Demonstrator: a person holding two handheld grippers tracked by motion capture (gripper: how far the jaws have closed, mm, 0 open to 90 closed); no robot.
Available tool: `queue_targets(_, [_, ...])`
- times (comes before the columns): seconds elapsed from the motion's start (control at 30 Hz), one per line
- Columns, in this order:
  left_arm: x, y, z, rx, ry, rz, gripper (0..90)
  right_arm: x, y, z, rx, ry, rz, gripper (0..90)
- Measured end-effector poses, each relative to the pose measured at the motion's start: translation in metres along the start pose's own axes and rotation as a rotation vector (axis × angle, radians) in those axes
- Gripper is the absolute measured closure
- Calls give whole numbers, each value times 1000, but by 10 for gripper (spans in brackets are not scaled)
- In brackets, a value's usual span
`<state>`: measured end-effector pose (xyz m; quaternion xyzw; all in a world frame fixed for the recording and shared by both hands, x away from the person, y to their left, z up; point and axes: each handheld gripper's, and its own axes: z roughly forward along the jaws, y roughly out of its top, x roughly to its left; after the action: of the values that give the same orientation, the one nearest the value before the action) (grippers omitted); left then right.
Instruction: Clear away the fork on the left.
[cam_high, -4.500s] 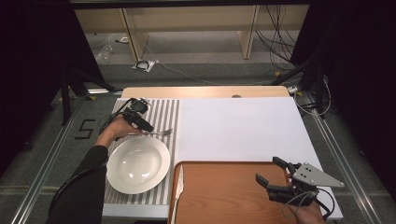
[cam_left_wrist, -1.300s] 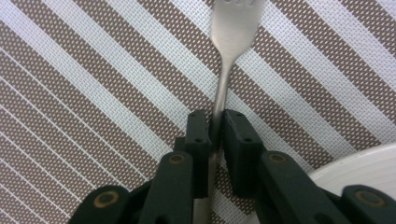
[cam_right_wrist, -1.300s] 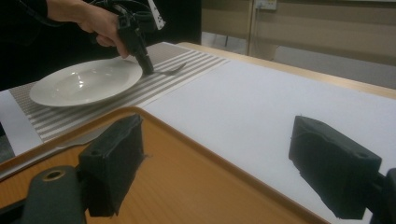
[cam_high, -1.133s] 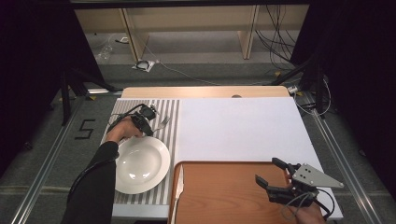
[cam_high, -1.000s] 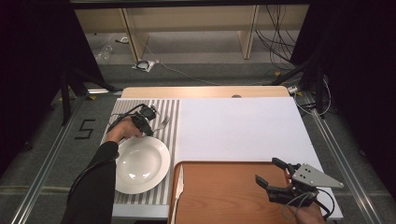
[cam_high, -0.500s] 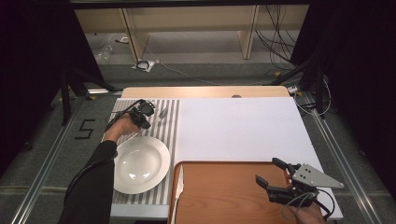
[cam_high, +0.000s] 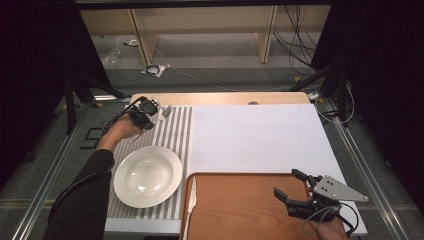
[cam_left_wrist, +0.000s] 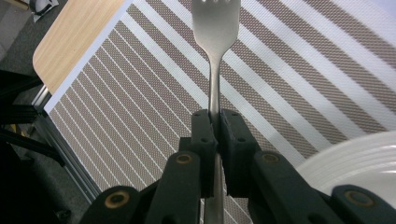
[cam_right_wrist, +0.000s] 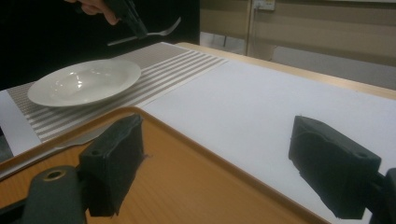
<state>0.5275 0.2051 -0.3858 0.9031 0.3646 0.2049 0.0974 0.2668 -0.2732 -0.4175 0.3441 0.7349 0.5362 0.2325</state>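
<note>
Item: fork (cam_left_wrist: 215, 56), metal. Loc: held in air above striped mat (cam_high: 172, 130), far-left of surface, beyond white plate (cam_high: 148, 176).
L gripper (cam_left_wrist: 215, 122): jaws clenched on fork handle, tines fwd.
R gripper (cam_high: 292, 191): jaws released, wide, nothing between; over wooden tray (cam_high: 240, 205), near-right.

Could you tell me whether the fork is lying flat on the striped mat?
No, the fork hangs above the striped mat, clamped in the left gripper.
</note>
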Motion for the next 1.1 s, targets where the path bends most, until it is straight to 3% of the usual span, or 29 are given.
queue_targets(0.1, [-3,1,-13,-25,-25,-42,840,0,0,0,-9,2,3,188])
queue_targets(0.27, [-11,4,-29,-65,-65,-55,841,0,0,0,-13,3,4,189])
queue_targets(0.47, [-27,9,-42,-90,-99,-29,841,0,0,0,-12,2,1,189])
queue_targets(0.63, [-39,9,-50,-112,-130,-33,840,1,0,-1,-15,2,1,189])
queue_targets(0.87, [-61,3,-61,-189,-182,-60,840,1,0,-1,-8,2,-2,189])
queue_targets(1.03, [-82,-4,-60,-228,-211,-38,840,2,1,-1,-16,3,-6,189])
queue_targets(1.1, [-88,-7,-61,-252,-242,-45,841,2,1,-1,-16,3,-5,189])
